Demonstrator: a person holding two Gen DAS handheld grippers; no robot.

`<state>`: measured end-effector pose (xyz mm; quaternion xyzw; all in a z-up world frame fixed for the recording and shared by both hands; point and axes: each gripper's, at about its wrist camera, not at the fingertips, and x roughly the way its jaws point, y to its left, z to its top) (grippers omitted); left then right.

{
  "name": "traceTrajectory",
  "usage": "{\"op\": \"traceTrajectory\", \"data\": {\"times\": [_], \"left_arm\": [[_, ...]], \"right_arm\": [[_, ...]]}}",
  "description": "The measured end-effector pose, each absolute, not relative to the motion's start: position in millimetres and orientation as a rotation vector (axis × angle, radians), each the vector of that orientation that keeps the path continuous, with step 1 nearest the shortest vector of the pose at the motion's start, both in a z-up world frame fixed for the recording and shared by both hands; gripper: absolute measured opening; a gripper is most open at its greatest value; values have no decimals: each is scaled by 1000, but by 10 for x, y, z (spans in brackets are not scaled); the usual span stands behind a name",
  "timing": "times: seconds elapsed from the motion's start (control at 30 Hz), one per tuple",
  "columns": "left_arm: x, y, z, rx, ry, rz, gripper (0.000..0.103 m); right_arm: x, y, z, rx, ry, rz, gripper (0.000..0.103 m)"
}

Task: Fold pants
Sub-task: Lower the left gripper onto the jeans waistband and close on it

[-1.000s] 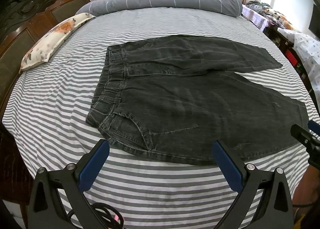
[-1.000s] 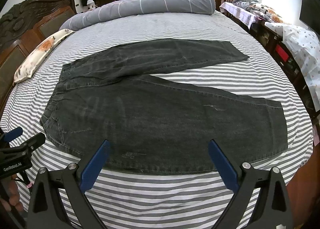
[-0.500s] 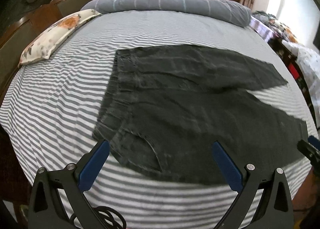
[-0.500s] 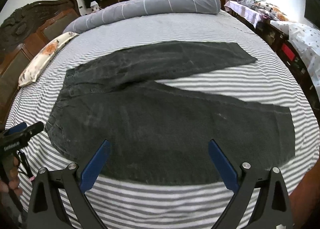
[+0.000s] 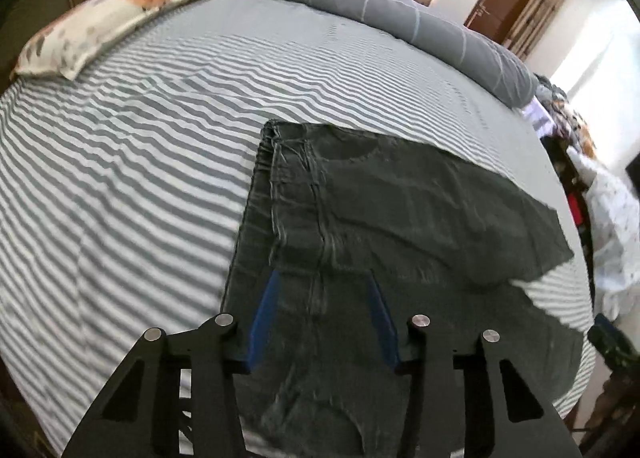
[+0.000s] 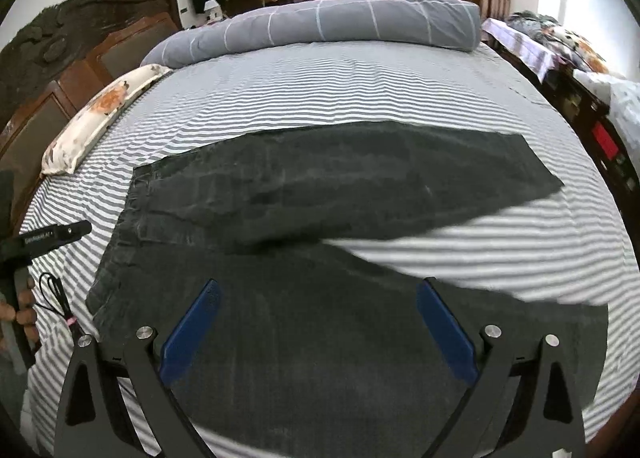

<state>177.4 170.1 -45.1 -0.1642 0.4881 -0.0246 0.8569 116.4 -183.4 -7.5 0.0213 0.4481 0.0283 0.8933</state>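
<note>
Left wrist view is showing the left gripper (image 5: 322, 312) hanging over the waistband end of the dark pants (image 5: 400, 217), its jaws just been closing, half apart, denim under them but whether pinched is unclear. Right gripper (image 6: 316, 322), jaws wide, is hovering over the near leg. Legs are running rightward across the striped bed (image 6: 360, 89); near hem is cut off.

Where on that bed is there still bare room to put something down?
Bare striped sheet lies between the pants and the rolled duvet, and between the waistband and the pillow. A smaller wedge sits between the legs. The near edge is crowded with pants and both grippers.
</note>
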Motion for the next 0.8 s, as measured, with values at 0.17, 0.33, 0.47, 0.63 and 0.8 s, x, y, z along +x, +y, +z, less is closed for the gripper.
{"op": "traceTrajectory", "data": {"times": [0.17, 0.33, 0.47, 0.63, 0.8], "left_arm": [[2205, 1889, -721, -444, 1062, -65, 28], [2530, 2010, -923, -482, 1051, -59, 27], [2742, 2050, -1100, -479, 1053, -53, 27], [2872, 2072, -1195, -451, 1015, -51, 27], [2884, 2183, -1214, -488, 1009, -37, 27]], "right_arm": [[1521, -1657, -151, -2, 942, 86, 98], [1868, -1487, -263, -38, 946, 118, 98], [2149, -1394, -384, -55, 952, 124, 98], [2383, -1308, -497, -44, 956, 128, 98], [2502, -1209, -614, -51, 973, 137, 98]]}}
